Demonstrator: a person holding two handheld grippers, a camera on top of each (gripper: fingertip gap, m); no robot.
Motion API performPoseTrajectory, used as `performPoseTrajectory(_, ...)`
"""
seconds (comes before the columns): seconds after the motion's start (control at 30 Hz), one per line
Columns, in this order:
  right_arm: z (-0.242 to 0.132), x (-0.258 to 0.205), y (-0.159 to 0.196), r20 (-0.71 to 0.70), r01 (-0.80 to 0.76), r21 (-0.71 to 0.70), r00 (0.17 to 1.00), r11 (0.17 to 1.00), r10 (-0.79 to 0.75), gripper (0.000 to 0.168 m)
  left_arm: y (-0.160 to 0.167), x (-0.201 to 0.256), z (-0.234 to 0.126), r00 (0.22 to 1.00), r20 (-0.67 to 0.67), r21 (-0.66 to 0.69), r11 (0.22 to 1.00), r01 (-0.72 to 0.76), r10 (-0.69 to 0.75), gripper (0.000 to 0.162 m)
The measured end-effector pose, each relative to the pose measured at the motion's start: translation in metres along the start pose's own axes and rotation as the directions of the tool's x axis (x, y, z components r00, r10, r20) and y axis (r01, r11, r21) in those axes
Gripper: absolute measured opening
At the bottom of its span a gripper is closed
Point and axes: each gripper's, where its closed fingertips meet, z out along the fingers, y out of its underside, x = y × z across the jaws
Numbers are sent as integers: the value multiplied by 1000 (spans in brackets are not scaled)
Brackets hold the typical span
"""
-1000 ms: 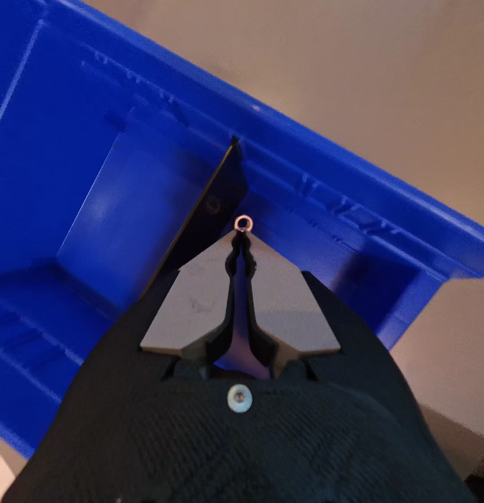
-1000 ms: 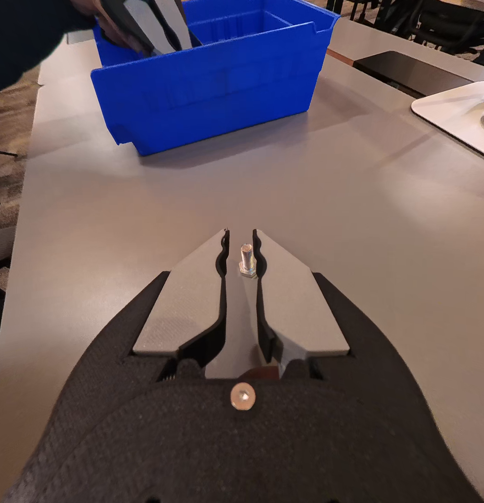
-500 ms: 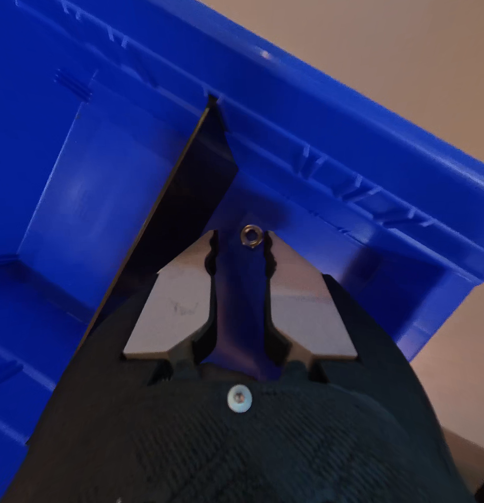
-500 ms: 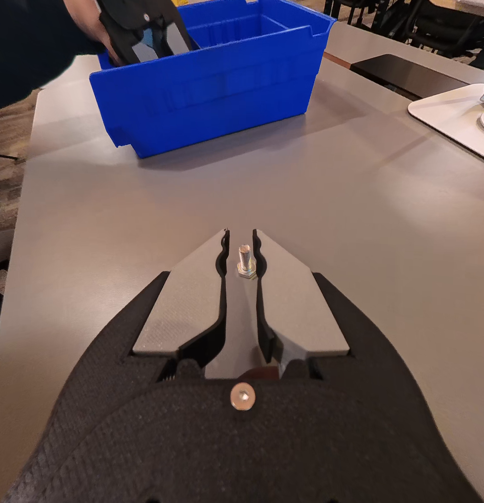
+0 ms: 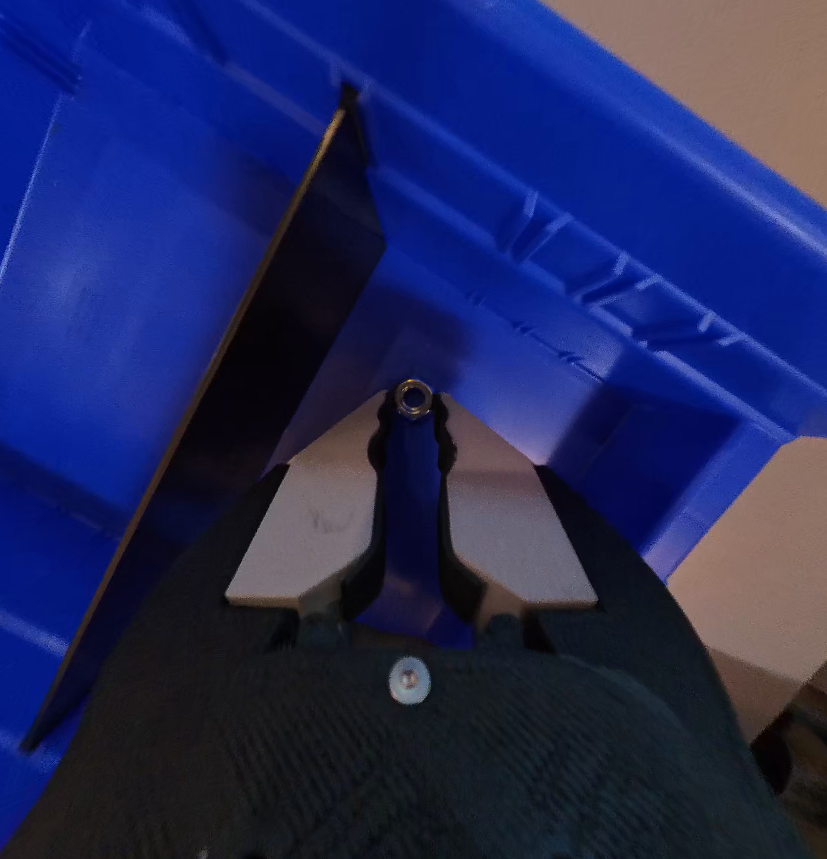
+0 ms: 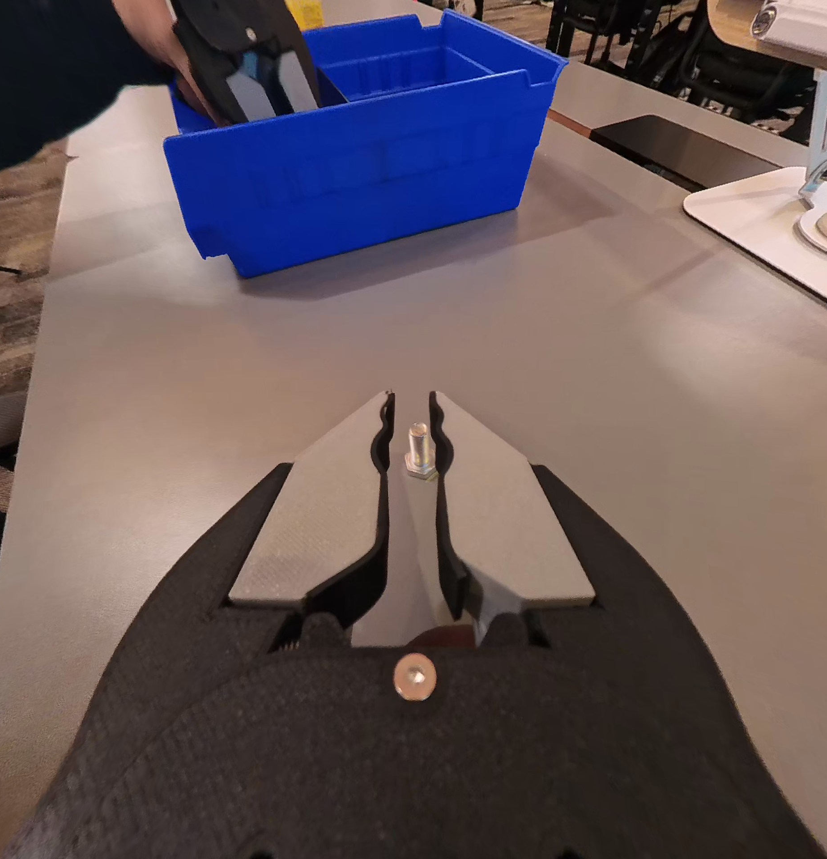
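My left gripper (image 5: 414, 395) reaches down into a blue bin (image 5: 588, 232), in the compartment right of a black divider (image 5: 300, 325). Its jaws have narrowed to the width of a small metal nut (image 5: 414, 412), whose sides meet both fingertips just above the bin floor. My right gripper (image 6: 411, 395) is low over the grey table (image 6: 263, 372). It is open, with a silver bolt (image 6: 420, 448) standing head-down between its fingers. The right wrist view also shows the bin (image 6: 356, 186) and the left gripper (image 6: 267, 93) inside it, tips hidden by the wall.
A person's dark sleeve (image 6: 53, 69) holds the left gripper at the bin's far left. A white base plate (image 6: 751, 232) and a black flat panel (image 6: 672, 144) lie at the right. Chairs stand beyond the table's far edge. Some 25 centimeters of space lies between my two pairs of fingers.
The left gripper was shut just short of the nut, opened wide around it, and has now narrowed onto it. The right gripper and bolt have stayed put.
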Motion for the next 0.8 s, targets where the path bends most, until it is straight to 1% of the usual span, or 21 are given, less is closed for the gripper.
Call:
performPoseTrajectory(0.1,-3,3,-3,4,-25,19,1000,999,25,12,-4,-8,-28,998,53,80,996,31,-36,16)
performPoseTrajectory(0.2,-10,1,-15,20,-42,74,999,996,41,12,-27,-10,-73,991,111,252,966,50,-80,16)
performPoseTrajectory(0.27,-16,-3,-24,34,-41,111,999,993,38,12,-51,7,-101,991,106,390,920,36,-84,16)
performPoseTrajectory(0.3,-19,-4,-27,40,-41,121,999,992,36,11,-62,20,-109,993,96,428,904,24,-71,16)
performPoseTrajectory(0.37,-22,-7,-31,54,-40,135,998,990,33,11,-84,45,-114,992,124,461,886,-43,-16,15)
performPoseTrajectory(0.43,-25,-10,-34,68,-39,149,997,988,29,11,-109,72,-108,989,141,465,879,-105,43,16)
performPoseTrajectory(0.53,-29,-11,-37,67,-20,158,998,987,9,11,-145,113,-87,984,108,454,873,-177,143,15)
performPoseTrajectory(0.6,-34,-4,-40,18,14,174,1000,985,-18,10,-163,135,-65,977,69,423,881,-210,200,15)
performPoseTrajectory(0.67,-41,9,-42,-68,62,179,996,982,-51,6,-175,157,-38,973,6,390,895,-215,231,15)
performPoseTrajectory(0.73,-49,23,-42,-144,81,178,988,981,-55,5,-187,179,-10,971,-44,382,902,-200,234,15)
performPoseTrajectory(0.8,-54,37,-40,-193,55,179,981,982,-20,6,-206,200,14,974,-82,413,897,-158,209,15)
